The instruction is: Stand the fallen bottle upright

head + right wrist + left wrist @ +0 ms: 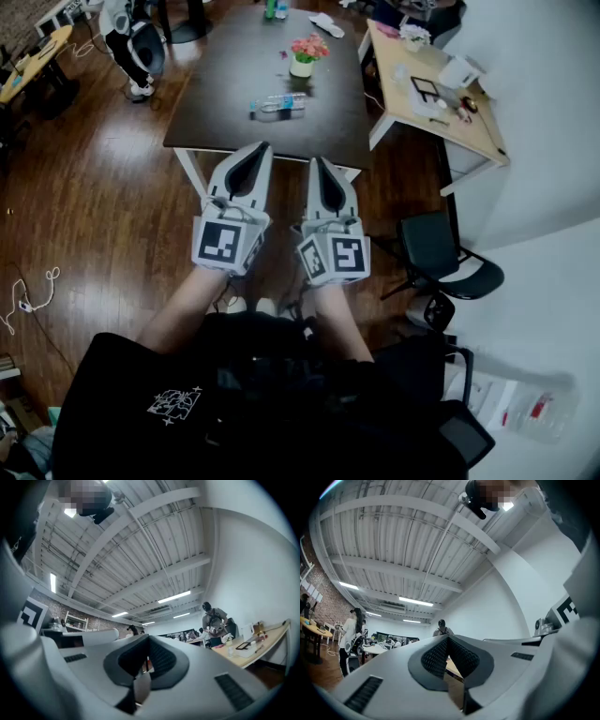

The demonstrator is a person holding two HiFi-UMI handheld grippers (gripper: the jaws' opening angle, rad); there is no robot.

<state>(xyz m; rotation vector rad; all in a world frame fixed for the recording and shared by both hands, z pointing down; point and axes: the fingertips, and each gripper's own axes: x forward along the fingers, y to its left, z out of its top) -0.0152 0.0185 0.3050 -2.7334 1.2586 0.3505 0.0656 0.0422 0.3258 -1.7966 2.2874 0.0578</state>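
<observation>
A clear plastic bottle (278, 103) with a blue cap lies on its side on the dark table (225, 112), a little in front of a small pot of pink flowers (305, 56). Both grippers are held side by side before the table's near edge, short of the bottle and not touching it. My left gripper (262, 150) is shut, its jaws meeting at the tip with nothing between them. My right gripper (315, 163) is also shut and empty. Both gripper views tilt upward at the ceiling, over the left gripper's (447, 640) and the right gripper's (147, 639) closed jaws; the bottle is not in them.
A light wooden desk (441, 103) with small items stands right of the table, and a black office chair (439, 251) sits near my right side. A person (131, 37) stands at the far left. A green bottle (270, 9) is at the table's far end.
</observation>
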